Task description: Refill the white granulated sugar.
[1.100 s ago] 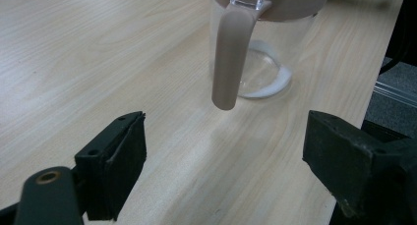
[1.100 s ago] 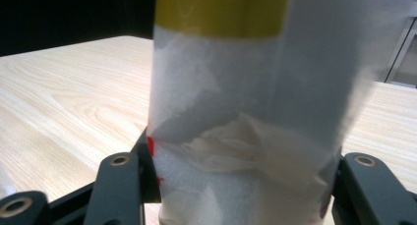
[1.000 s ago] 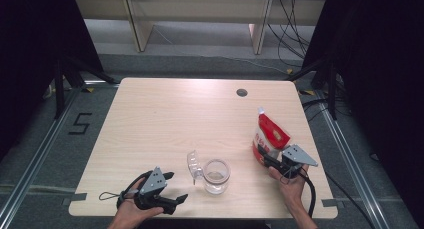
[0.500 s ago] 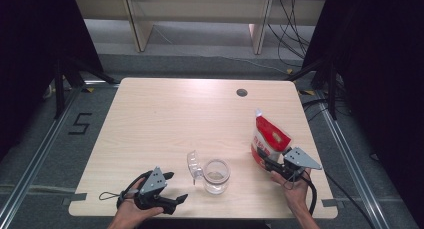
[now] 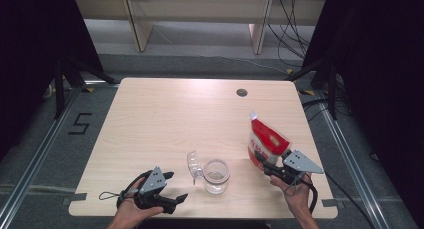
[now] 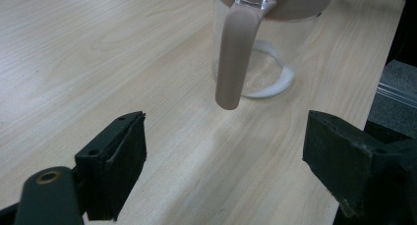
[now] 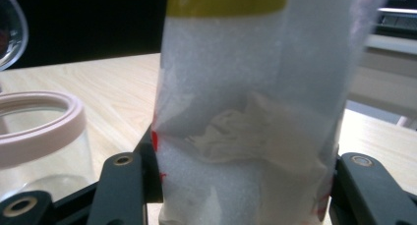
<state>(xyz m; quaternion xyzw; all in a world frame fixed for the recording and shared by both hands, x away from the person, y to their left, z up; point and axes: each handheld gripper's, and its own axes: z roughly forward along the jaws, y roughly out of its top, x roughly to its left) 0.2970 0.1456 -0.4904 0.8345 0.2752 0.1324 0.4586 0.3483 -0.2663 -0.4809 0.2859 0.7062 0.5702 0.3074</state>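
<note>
- Right gripper, just right of the glass jar: jaws clamped on the lower part of a red-and-white pouch, one pad each side; pouch tilts w/ its top away from the person.
- Jar: upright on the wooden table near front edge, pink rim, clear hinged lid swung open to its left.
- Left gripper, left of jar nr table edge: jaws spread wide, nothing btw them, pointing at jar.
</note>
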